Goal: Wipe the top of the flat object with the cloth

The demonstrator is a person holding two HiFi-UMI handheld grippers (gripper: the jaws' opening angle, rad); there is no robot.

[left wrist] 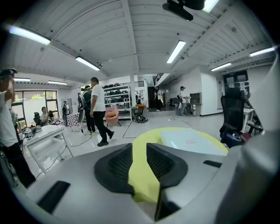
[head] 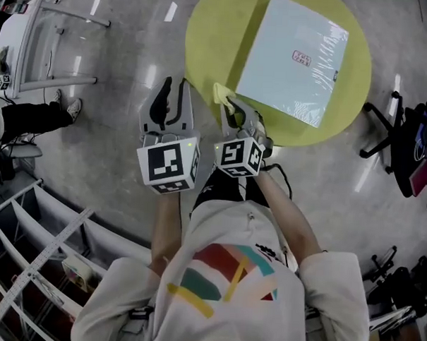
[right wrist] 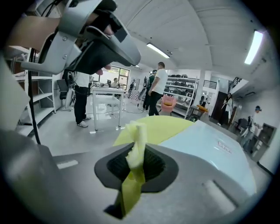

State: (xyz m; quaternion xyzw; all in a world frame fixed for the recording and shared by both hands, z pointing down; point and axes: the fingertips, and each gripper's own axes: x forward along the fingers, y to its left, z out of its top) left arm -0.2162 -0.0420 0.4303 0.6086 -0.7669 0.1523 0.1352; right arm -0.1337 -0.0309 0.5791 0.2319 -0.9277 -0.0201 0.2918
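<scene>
Right gripper (head: pixel 234 107): clenching the cloth (right wrist: pixel 135 142), pads pinching tight on a fold of it.
Cloth: yellow and crumpled, sticking up past the jaw tips and trailing down behind them; hanging at the near left rim of the table (head: pixel 209 32).
Flat object (head: pixel 292 60): pale, square, film-wrapped, carrying a small red label; lying flat on the round yellow-green table, toward its right side.
Flat object vs right jaws: lying ahead and to the right of the tips, its near left corner just beside the cloth; not touching in the right gripper view.
Left gripper (head: pixel 172 87): hovering over the floor (head: pixel 118 91) just left of the table, beside the right gripper; jaws standing slightly parted, gripping nothing, with yellow showing through the gap and running on into the table beyond.
Flat object vs left jaws: lying farther off, ahead and to the right.
</scene>
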